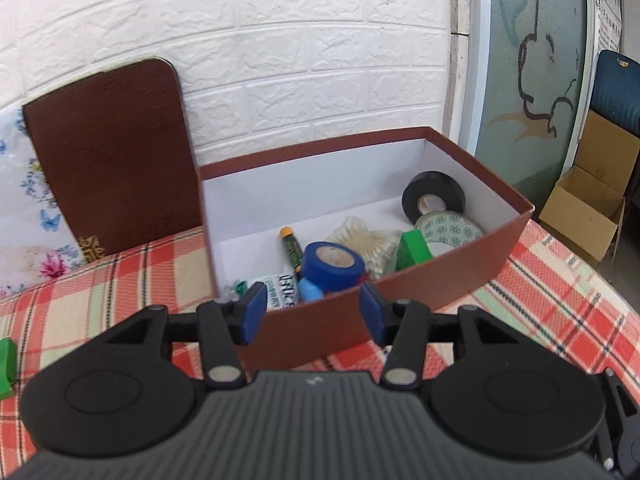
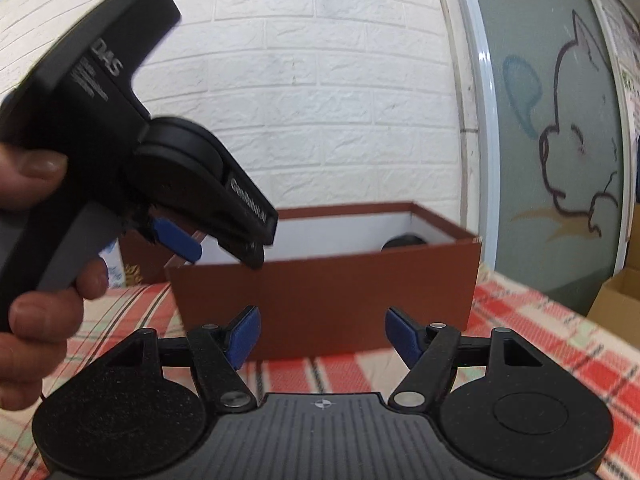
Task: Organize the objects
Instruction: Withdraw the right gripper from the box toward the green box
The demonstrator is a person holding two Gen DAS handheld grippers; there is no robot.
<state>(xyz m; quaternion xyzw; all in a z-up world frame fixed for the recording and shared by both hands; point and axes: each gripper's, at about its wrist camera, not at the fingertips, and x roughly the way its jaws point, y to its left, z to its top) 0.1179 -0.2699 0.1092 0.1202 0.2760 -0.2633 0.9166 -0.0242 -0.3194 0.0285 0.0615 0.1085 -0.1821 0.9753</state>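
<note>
A: What is taking up the most room?

B: A table under a red plaid cloth (image 1: pixel 560 280) is filling the foreground, and a brown open box (image 1: pixel 400 292) is sitting on it against the white brick wall (image 1: pixel 300 60). A brown lid (image 1: pixel 108 160) is leaning upright against that wall, just left of the box.

A: And inside the box?

B: A black tape roll (image 1: pixel 434 196) is standing in the far right corner, with a patterned roll (image 1: pixel 448 232) lying in front of it. A green block (image 1: pixel 414 249) is leaning near the front wall, a bag of cotton swabs (image 1: pixel 364 240) is lying mid-box, and a blue tape roll (image 1: pixel 332 265) is resting near the front. A marker (image 1: pixel 291 246) and a small white packet (image 1: pixel 278 292) are lying to its left.

A: The grippers?

B: The left gripper (image 1: pixel 314 314) is hovering at the box's front rim, jaws moderately apart, nothing between them. The right gripper (image 2: pixel 322 336) is facing the box's front wall, jaws standing wide and empty. In the right wrist view, a hand (image 2: pixel 36 264) is holding the left gripper above the box's left end.

A: Anything outside?

B: Another green block (image 1: pixel 7 364) is sitting on the cloth at the far left.
</note>
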